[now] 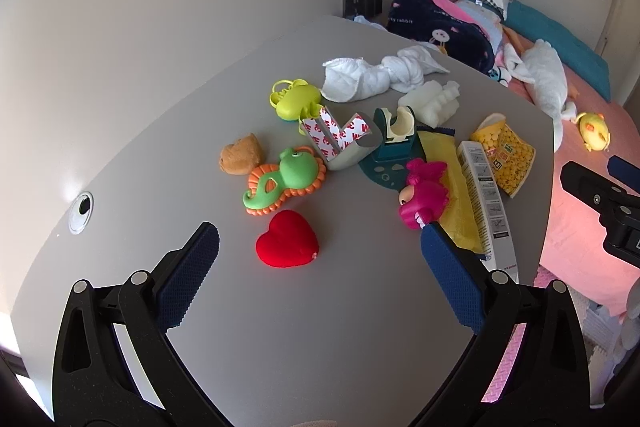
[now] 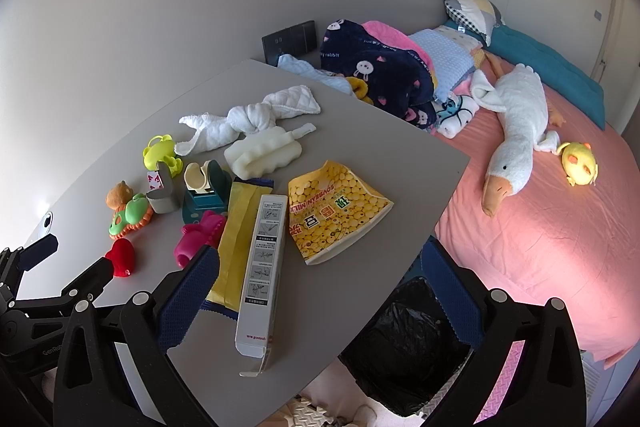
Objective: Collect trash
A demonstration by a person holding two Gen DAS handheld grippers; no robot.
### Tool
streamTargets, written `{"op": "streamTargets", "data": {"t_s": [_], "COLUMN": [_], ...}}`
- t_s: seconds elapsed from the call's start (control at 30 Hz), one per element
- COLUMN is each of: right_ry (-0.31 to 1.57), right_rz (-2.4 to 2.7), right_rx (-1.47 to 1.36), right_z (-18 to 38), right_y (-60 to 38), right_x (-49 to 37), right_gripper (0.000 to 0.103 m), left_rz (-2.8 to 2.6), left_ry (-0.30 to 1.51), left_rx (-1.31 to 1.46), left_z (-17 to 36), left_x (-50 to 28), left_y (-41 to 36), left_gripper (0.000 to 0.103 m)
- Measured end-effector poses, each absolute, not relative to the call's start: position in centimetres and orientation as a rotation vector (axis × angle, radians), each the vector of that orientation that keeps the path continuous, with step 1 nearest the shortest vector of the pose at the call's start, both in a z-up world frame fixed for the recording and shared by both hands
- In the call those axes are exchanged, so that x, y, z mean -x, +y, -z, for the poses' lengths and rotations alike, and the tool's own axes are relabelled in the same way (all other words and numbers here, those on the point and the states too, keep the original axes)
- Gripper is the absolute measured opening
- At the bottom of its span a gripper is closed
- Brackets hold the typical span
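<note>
Both grippers hang wide open and empty over a cluttered desk (image 2: 360,155): the left gripper (image 1: 320,267) above the red heart (image 1: 287,239), the right gripper (image 2: 320,275) over the desk's near right edge; the trash lies along that edge, a long white carton (image 2: 262,267), a yellow wrapper (image 2: 236,239) and a yellow snack bag (image 2: 332,211); all look light, the carton stiff enough to pinch across its narrow sides, the bag crinkly and probably slippery; a black-lined bin (image 2: 404,339) waits below the corner.

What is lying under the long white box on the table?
The white box partly rests on a yellow wrapper; whatever lies beneath its middle is hidden.
</note>
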State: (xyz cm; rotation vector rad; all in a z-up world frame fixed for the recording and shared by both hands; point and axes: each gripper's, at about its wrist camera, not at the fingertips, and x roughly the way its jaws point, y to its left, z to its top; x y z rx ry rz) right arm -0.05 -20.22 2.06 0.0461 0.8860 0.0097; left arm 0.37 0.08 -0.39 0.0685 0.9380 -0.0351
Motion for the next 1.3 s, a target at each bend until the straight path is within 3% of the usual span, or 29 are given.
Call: {"op": "streamTargets", "data": {"t_s": [1.3], "right_ry": [0.944], "right_rz": [-0.008], "right_rx": [-0.048], "right_z": [0.2], "right_y": [-20.2], "right_x": [-0.1], "right_gripper": [0.098], "left_rz": [0.021], "left_ry": [0.973], "left_rx": [-0.01], "left_z": [2.4], "left_x": [-1.0], "left_y": [2.3], "left_gripper": [0.098]}}
